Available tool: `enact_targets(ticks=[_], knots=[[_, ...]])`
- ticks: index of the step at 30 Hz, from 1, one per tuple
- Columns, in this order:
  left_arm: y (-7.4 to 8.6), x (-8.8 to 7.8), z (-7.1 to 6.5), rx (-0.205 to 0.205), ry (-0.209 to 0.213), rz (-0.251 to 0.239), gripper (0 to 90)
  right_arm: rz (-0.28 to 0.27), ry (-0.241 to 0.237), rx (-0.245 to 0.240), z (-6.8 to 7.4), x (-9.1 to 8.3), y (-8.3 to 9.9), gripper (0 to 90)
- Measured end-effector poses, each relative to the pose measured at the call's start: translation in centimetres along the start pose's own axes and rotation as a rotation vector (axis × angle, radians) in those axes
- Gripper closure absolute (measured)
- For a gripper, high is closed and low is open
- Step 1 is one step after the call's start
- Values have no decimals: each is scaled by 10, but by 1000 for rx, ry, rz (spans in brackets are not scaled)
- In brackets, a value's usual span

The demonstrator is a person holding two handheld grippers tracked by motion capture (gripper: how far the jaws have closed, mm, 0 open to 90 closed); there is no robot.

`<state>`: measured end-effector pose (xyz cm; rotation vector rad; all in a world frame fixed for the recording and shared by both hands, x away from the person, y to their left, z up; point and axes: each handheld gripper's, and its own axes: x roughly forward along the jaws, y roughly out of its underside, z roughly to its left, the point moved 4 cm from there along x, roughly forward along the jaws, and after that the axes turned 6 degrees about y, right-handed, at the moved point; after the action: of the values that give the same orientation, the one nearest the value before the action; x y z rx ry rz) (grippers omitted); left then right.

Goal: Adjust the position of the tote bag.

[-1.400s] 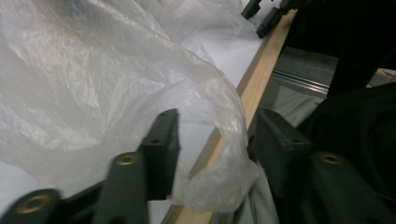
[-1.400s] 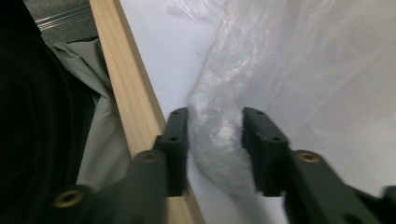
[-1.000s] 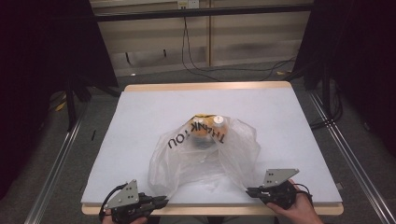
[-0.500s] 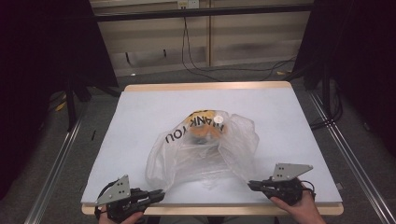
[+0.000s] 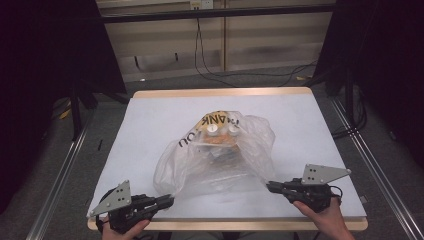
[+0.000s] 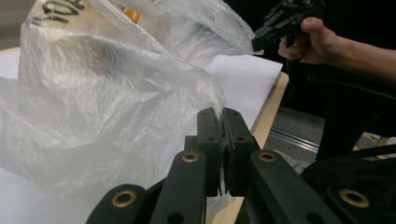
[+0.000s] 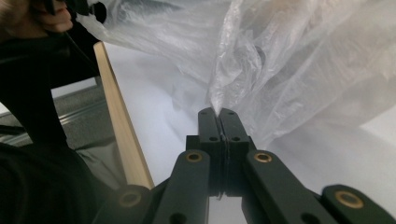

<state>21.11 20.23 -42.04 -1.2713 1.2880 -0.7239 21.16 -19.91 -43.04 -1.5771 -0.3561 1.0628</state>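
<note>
A clear plastic bag (image 5: 220,155) printed with black letters lies on the white table (image 5: 150,125), with orange-and-white items (image 5: 220,135) inside near its far end. My left gripper (image 5: 169,200) is shut on the bag's near left corner; its closed jaws pinch the film (image 6: 219,116). At the near right corner my right gripper (image 5: 270,186) is shut on the bag too, and the film rises from between its jaws (image 7: 218,112). Both corners are held off the table. The other hand and its gripper (image 6: 280,23) show far off in the left gripper view.
The table's wooden front edge (image 5: 225,225) runs just under both hands. Cables (image 5: 240,75) lie on the floor beyond the table. Metal rails (image 5: 55,175) flank it on both sides. Bare white tabletop surrounds the bag.
Both grippers have risen with the bag's near corners, lifting and stretching the film. The bag's contents have shifted toward its far end.
</note>
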Motion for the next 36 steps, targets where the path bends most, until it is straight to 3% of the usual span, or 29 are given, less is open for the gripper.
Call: enact_targets(ticks=[5,8,17,23,29,32,33,36], knots=[[-14,-3,2,28,-11,-21,876,-45,-6,-8,-1,-6,-15,897],[-24,-8,6,42,-27,-40,877,-109,15,-3,-11,-16,-32,898],[-64,-20,22,89,-78,-112,881,-200,54,-32,-29,-35,-69,899],[-78,-20,23,113,-63,-137,882,-266,54,-6,-36,-44,-80,899],[-88,-14,22,122,-51,-157,882,-289,47,-21,-36,-44,-90,900],[-97,-14,27,128,-50,-172,882,-309,56,-39,-40,-46,-103,900],[-104,-15,30,132,-58,-193,882,-314,56,-37,-41,-46,-107,900],[-110,-14,32,157,-85,-173,883,-330,65,-32,-46,-48,-114,900]])
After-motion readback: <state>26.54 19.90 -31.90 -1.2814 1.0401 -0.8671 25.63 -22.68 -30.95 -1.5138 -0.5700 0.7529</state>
